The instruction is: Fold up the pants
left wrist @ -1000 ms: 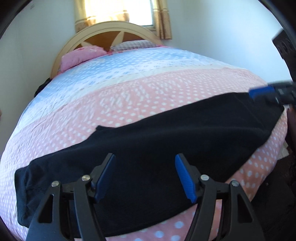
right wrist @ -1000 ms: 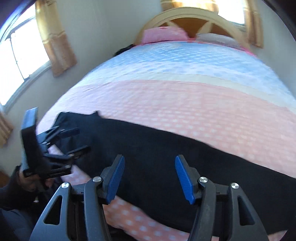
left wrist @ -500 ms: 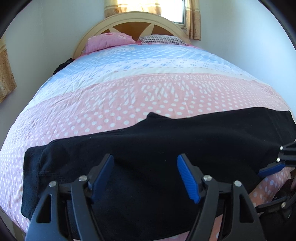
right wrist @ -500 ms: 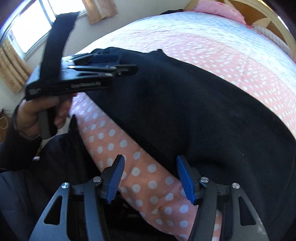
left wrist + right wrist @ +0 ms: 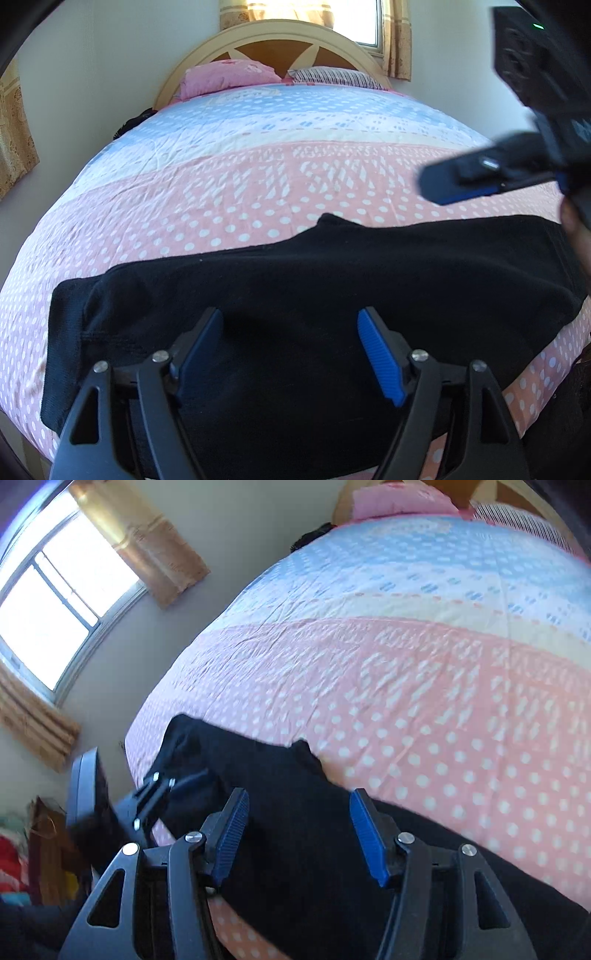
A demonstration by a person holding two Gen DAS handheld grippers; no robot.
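On the near edge of the bed (image 5: 258, 177), a pair of soft black pants (image 5: 295, 288) lies flat. It runs from left to right across the pink sheet with white dots. One end of the pants is near the left edge of the bed, and the other end reaches the right edge. A small bump of black cloth sticks up along the far side of the pants.

The left gripper (image 5: 290, 350), black with blue pads, hangs just over the middle of the pants. Its two fingers are spread wide and are opening more. There is nothing pinched between them; only the pants lie below.

The right gripper (image 5: 297, 836) looks the same, black with blue pads. It hangs over the pants too. Its fingers are spread apart but are closing a little. They pinch nothing. In the left wrist view this gripper shows at the far right, above the sheet and past the pants, and it looks blurry.

At the far end of the bed there is a fluffy pink pillow (image 5: 231, 75) and a striped pillow (image 5: 332, 75). They lean by a round tan wooden headboard (image 5: 280, 40). A bright window with gold curtains (image 5: 147, 542) is in the left wall.
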